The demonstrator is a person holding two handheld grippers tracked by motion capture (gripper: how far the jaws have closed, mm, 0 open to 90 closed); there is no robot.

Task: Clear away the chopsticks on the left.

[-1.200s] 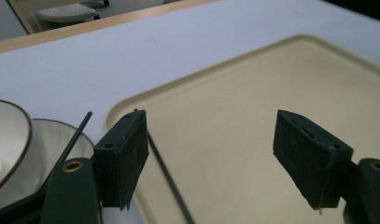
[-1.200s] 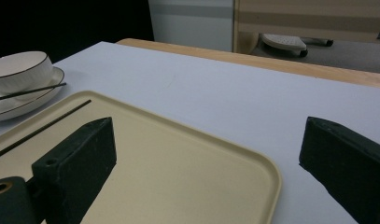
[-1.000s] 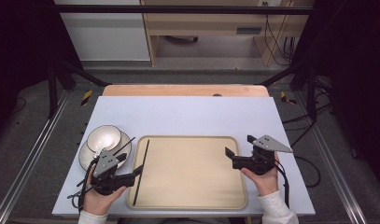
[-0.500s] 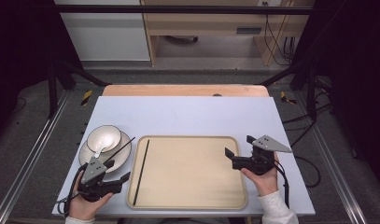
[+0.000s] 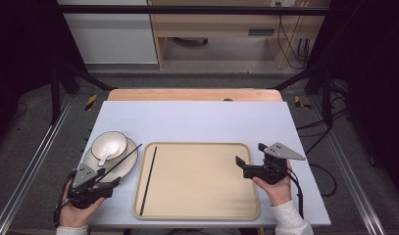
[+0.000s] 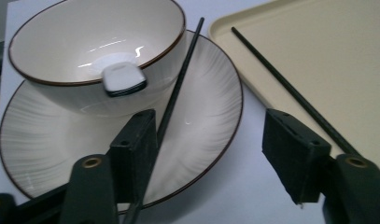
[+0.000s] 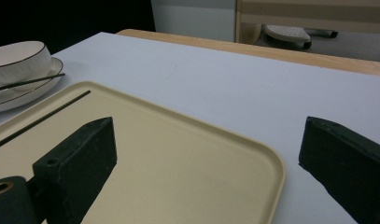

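A white bowl with a dark rim sits on a white ribbed plate at the table's left, with a white spoon inside it. One black chopstick leans across the plate's rim and runs close along my left gripper's left jaw. A second chopstick lies along the left side of the beige tray. My left gripper is open just in front of the plate. At the tray's right edge my right gripper is open, nothing between its jaws.
The tray lies on a pale blue-white table top with a wooden strip along its far edge. Beyond it stand a white cabinet and a wooden shelf. Metal rails run along both sides of the table.
My left gripper has pulled back toward the person and to the left, uncovering the bowl and plate. The right gripper has stayed put.
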